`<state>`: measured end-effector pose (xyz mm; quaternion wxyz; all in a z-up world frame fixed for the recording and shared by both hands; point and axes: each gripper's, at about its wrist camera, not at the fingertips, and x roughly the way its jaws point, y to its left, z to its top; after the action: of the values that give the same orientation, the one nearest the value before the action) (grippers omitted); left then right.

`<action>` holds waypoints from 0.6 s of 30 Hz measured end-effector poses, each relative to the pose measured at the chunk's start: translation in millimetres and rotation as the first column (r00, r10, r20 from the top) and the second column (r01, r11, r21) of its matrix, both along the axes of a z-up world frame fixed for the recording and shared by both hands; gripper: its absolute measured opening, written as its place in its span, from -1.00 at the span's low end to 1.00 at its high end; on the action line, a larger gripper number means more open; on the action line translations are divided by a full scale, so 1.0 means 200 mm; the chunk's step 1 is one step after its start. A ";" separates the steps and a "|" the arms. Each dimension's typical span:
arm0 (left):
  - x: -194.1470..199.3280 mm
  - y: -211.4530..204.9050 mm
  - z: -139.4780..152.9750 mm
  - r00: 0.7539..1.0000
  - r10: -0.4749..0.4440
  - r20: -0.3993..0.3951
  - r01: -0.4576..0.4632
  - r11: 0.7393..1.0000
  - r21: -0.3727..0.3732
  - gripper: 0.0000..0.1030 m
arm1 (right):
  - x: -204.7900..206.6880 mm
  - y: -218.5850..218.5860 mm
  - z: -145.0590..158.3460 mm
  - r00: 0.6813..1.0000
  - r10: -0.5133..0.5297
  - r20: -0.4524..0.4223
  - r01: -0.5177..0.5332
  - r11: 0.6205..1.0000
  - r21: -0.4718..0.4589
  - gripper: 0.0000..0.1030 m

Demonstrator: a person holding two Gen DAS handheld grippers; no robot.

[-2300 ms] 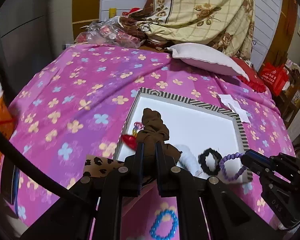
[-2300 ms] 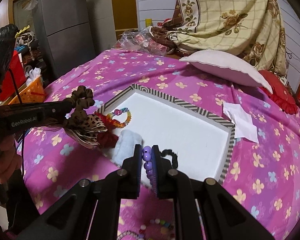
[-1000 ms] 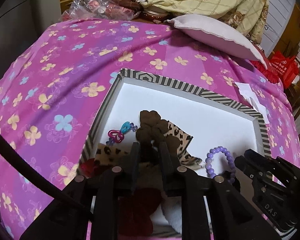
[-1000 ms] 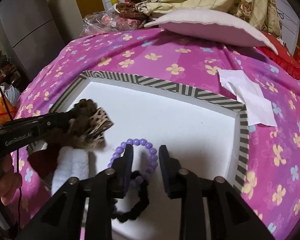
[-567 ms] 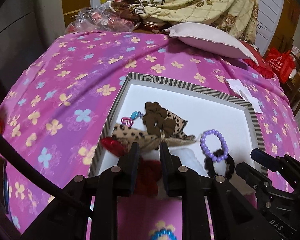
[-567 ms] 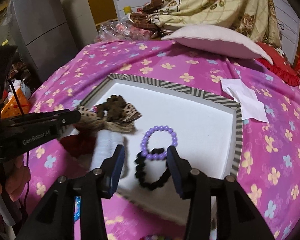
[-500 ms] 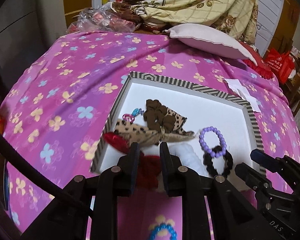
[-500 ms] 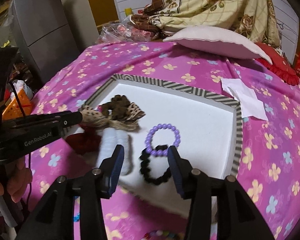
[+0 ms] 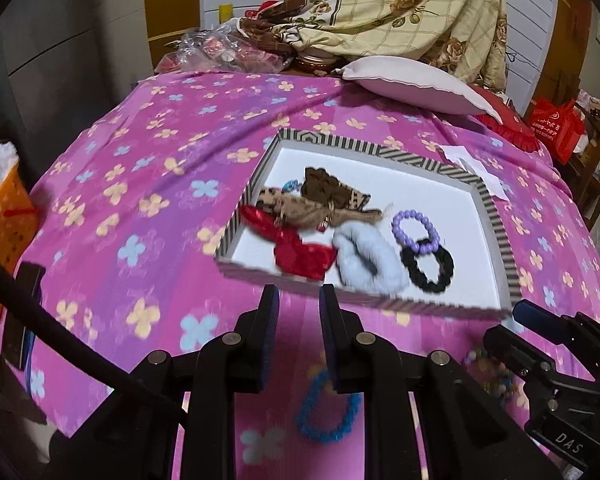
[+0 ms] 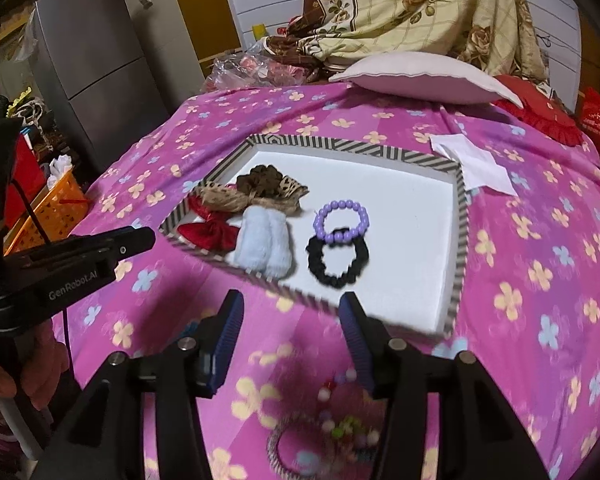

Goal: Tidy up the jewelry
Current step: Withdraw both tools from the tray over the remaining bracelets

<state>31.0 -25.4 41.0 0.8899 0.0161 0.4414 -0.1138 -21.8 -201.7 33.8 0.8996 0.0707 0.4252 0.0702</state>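
Right wrist view: right gripper (image 10: pixel 290 322) empty, jaws opening, short of striped tray (image 10: pixel 462 216); left gripper (image 9: pixel 298 316) parted, empty.

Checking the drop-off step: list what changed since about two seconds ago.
The left tool let go of the brown leopard bow in the striped tray; the right tool released the purple bead bracelet there. Both pulled back empty, the right's jaws opening. The blue bracelet stayed on the cloth.

Striped tray (image 10: pixel 462 216) on pink floral cloth (image 10: pixel 540 264), purple bracelet (image 10: pixel 343 216) touching black scrunchie (image 10: pixel 337 258), right gripper (image 10: pixel 292 320) opening, empty.
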 end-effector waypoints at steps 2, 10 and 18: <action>-0.05 0.00 -0.01 1.000 0.003 0.000 -0.003 1.000 0.001 -0.20 | -0.04 0.01 0.00 1.000 0.004 -0.002 -0.004 1.000 0.000 0.04; -0.21 0.04 -0.01 1.000 0.017 0.019 -0.017 1.000 0.011 -0.20 | -0.18 0.01 -0.01 1.000 -0.008 0.002 0.008 1.000 0.009 0.06; -0.31 0.06 -0.02 0.999 0.026 0.022 -0.026 1.000 0.012 -0.20 | -0.27 0.01 0.00 1.000 -0.015 0.011 0.015 1.000 -0.005 0.12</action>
<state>-30.2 -14.2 37.1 0.8959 0.0172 0.4328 -0.0991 -76.7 -199.0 34.7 0.9026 0.0713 0.4198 0.0628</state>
